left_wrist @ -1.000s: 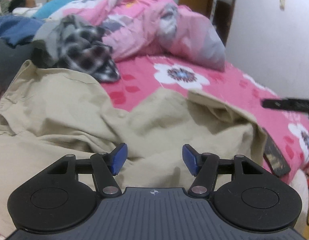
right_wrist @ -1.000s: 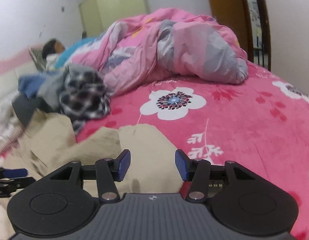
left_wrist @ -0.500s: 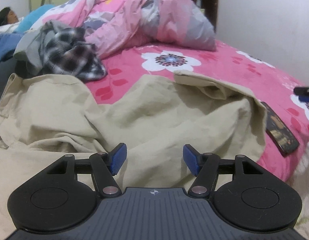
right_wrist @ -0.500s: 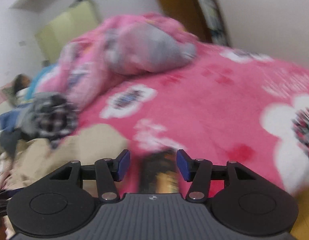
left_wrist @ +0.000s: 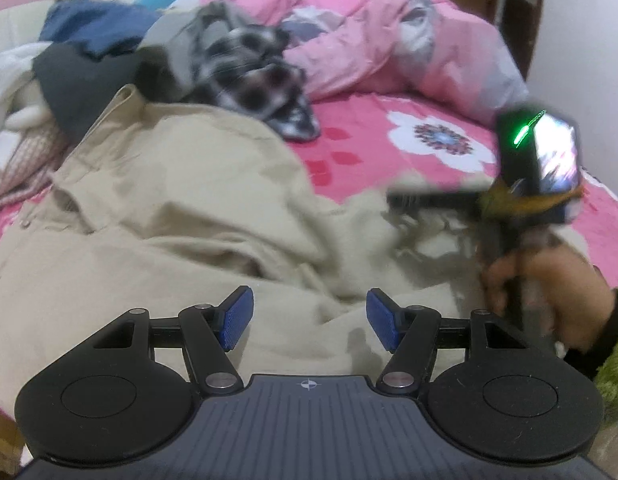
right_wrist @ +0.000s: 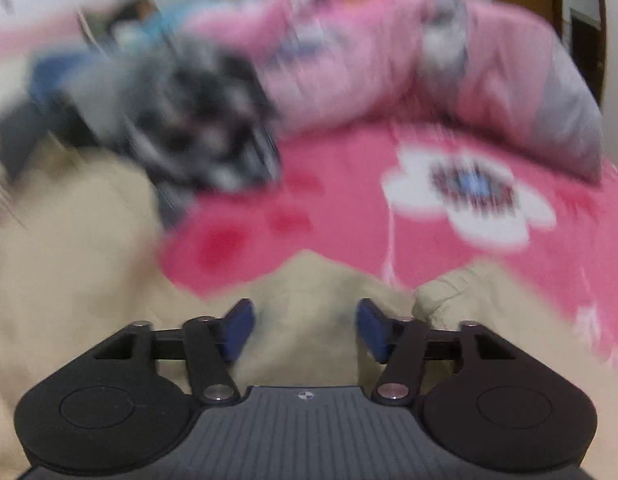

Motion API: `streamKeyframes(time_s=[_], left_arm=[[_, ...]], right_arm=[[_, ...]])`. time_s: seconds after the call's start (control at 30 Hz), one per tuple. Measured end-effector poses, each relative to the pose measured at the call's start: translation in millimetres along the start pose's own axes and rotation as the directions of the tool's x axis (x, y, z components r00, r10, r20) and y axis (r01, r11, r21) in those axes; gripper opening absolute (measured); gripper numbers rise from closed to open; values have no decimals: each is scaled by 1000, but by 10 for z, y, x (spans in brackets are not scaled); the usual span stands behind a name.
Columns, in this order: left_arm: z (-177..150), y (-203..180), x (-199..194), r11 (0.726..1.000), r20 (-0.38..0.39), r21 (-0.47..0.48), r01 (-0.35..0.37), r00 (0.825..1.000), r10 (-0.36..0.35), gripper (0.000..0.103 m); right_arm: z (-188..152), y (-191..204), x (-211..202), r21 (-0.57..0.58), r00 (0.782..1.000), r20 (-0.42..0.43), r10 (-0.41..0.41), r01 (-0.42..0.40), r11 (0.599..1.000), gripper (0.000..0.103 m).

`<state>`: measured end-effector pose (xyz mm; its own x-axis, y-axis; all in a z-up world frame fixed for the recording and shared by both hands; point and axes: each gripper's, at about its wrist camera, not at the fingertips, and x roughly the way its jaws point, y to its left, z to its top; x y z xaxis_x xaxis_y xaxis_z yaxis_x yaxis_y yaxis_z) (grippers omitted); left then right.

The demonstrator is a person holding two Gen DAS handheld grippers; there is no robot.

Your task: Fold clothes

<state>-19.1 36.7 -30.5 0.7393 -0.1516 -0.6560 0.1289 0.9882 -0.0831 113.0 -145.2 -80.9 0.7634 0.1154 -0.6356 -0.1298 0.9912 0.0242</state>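
- The right gripper (right_wrist: 305,328), off over the pink bedspread (right_wrist: 489,276) half a second ago, has swung back over the beige garment (left_wrist: 181,216)'s far edge; a grasp looks close.
- Its fingers (right_wrist: 239,328) are apart, empty.
- The left gripper (left_wrist: 309,318) hovers low above the rumpled cloth on the bed, fingers (left_wrist: 239,316) spread, nothing between.
- The right hand (left_wrist: 549,292) grips its handle alongside.

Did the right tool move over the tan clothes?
Yes. The right tool moved left, from over the pink blanket onto the tan garment.
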Motion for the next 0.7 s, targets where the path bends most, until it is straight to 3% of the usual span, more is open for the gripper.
streamKeyframes(time_s=[0.03, 0.07, 0.1, 0.4, 0.7], left_arm=[[-13, 37, 18, 1000, -4, -9, 0, 1000, 0, 63], [-21, 71, 44, 1000, -12, -19, -1, 1000, 1, 63], [-29, 103, 75, 1000, -20, -29, 0, 1000, -1, 63], [-101, 298, 216, 995, -31, -94, 29, 999, -32, 64], [-128, 443, 142, 988, 24, -144, 55, 998, -52, 68]], right_arm=[[-130, 25, 76, -26, 1000, -16, -16, 15, 1000, 84], [-181, 34, 51, -41, 1000, 21, -19, 20, 999, 87], [-179, 45, 18, -51, 999, 22, -24, 25, 998, 103], [-231, 44, 15, -77, 1000, 1, -23, 23, 997, 103], [-203, 46, 41, -80, 1000, -2, -22, 22, 997, 103]])
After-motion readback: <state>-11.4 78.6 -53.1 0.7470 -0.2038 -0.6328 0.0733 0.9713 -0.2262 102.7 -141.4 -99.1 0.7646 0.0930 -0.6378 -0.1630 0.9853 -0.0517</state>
